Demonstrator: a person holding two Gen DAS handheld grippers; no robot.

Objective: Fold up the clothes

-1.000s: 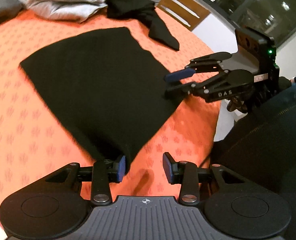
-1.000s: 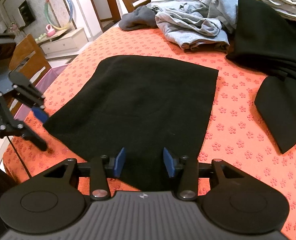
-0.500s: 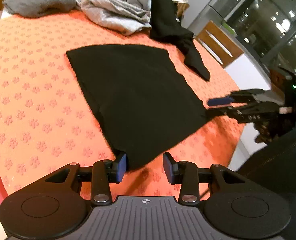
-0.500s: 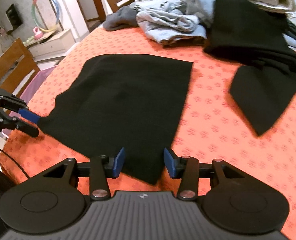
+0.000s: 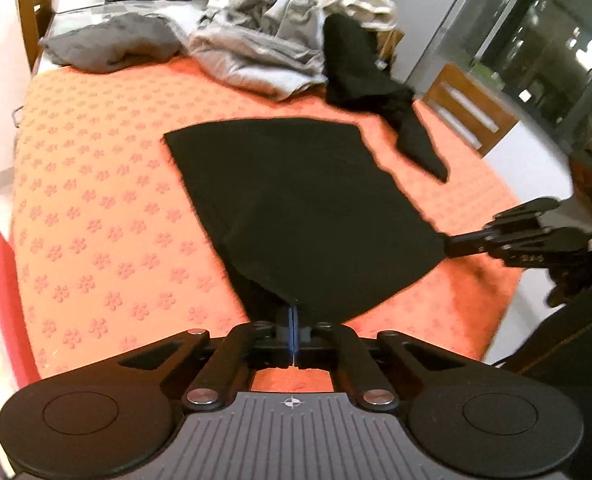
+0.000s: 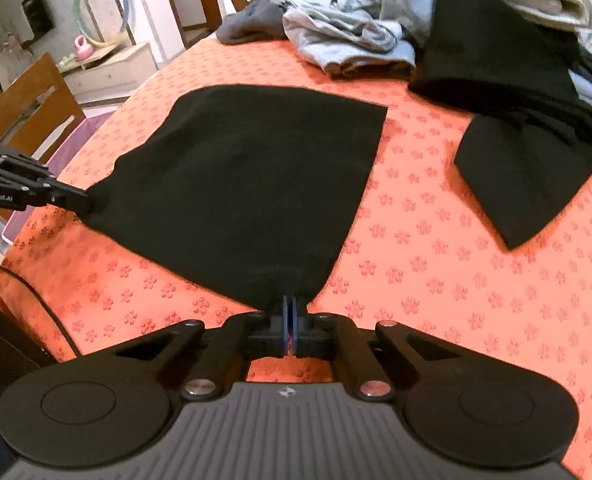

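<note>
A black cloth lies spread on the orange flowered tablecloth. In the left wrist view my left gripper is closing its jaws on the cloth's near corner, and the blue pads meet with the fabric pinched between them. My right gripper shows at the right, clamped on the other near corner. In the right wrist view the right gripper is closing likewise, pads pressed on its corner of the black cloth. The left gripper holds the corner at the left.
Grey and pale clothes are heaped at the table's far side, beside another black garment. Wooden chairs stand off both sides. The table's near edge runs just under the grippers. A person's dark-clad leg is at right.
Both grippers, open a moment ago with the cloth's corners between their pads, are now shut on those corners. The left wrist view has swung round toward the table's far end.
</note>
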